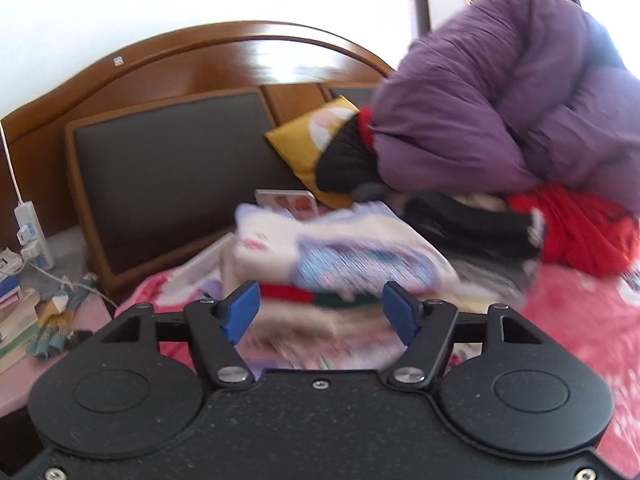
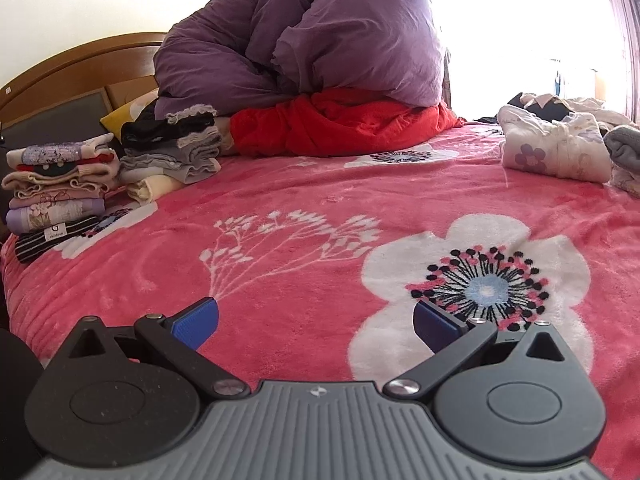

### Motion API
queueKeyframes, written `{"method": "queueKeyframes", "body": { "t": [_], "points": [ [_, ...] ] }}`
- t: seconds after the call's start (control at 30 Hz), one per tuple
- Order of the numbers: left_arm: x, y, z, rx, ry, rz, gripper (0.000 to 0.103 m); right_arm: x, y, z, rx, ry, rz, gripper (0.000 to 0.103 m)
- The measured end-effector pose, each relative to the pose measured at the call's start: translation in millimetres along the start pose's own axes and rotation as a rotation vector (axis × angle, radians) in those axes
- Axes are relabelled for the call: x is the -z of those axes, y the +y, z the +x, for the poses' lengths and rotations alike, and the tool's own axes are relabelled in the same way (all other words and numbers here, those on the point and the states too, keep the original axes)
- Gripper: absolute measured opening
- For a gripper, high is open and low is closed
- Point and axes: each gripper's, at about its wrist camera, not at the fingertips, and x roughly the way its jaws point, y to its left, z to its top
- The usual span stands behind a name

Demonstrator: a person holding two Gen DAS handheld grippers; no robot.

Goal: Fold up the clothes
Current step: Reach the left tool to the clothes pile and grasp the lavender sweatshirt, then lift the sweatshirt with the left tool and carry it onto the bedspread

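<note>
In the left wrist view a stack of folded clothes [image 1: 340, 256] sits blurred just ahead of my left gripper [image 1: 320, 308]. Its blue pads [image 1: 240, 308] stand apart with the stack's lower layers showing between them, and I see no pad pressing on cloth. The right wrist view shows the same stack [image 2: 60, 184] at the far left and a second folded stack [image 2: 172, 152] beside it. Unfolded pale clothes [image 2: 556, 152] lie at the far right. My right gripper [image 2: 316, 324] hovers open over the pink flowered blanket [image 2: 300, 200], holding nothing.
A rolled purple duvet [image 2: 300, 36] rests on a red blanket [image 2: 340, 124] at the head of the bed. The wooden headboard [image 1: 172, 160] and a yellow pillow [image 1: 308, 140] stand behind the stack. A power strip [image 1: 32, 236] and books lie on the bedside table at left.
</note>
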Motion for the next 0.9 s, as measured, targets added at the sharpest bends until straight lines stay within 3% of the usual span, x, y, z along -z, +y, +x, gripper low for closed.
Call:
{"method": "queueKeyframes", "body": {
  "t": [0.23, 0.4, 0.53, 0.67, 0.77, 0.9],
  "points": [
    [-20, 29, 41, -0.027, 0.018, -0.04, 0.066, 12, -8, 18, 0.008, 0.054, 0.04, 0.103],
    [-16, 45, 71, -0.004, 0.06, -0.066, 0.053, 14, -13, 23, 0.008, 0.075, 0.075, 0.103],
    [-10, 41, 72, 0.0, 0.024, -0.03, 0.041, 15, -13, 25, 0.014, 0.082, 0.079, 0.103],
    [-8, 32, 71, -0.024, 0.002, 0.047, 0.017, 15, -12, 25, 0.014, 0.085, 0.077, 0.103],
    [-11, 26, 64, -0.013, -0.016, 0.065, 0.012, 13, -12, 23, 0.013, 0.084, 0.079, 0.103],
    [-26, 2, 28, 0.069, -0.102, 0.113, 0.01, 11, -11, 17, 0.01, 0.066, 0.074, 0.103]
  ]
}}
